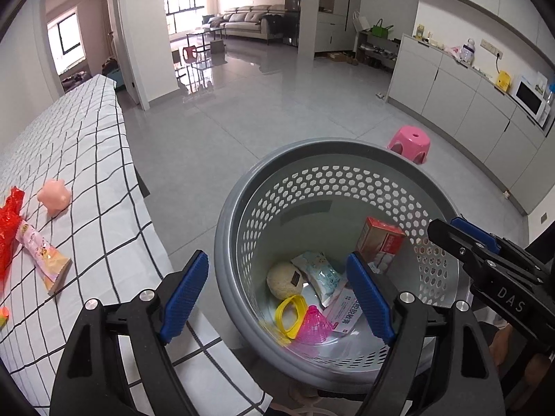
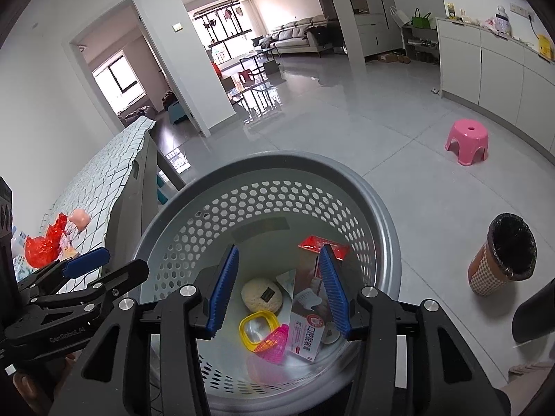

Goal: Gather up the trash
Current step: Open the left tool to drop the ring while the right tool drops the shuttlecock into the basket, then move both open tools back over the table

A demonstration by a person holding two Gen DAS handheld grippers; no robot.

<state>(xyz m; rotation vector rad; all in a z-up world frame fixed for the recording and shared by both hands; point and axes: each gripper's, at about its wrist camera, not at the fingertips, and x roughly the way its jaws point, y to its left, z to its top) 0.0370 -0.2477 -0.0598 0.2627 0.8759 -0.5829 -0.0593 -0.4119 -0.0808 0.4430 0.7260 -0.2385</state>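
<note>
Jaws of left gripper (image 1: 277, 294) and "GenRobot.AI"-marked right gripper (image 2: 279, 291) hang released, empty, over grey basket (image 1: 242, 208)

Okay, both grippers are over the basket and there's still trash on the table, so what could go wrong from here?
1. The red wrapper and pink snack packet are thin and flat on the checked cloth; a pinch may snag the cloth too.
2. The pink figurine beside them may not be trash and could get binned by mistake.
3. The left gripper and right gripper hover close together over the grey basket; they could collide.
</note>
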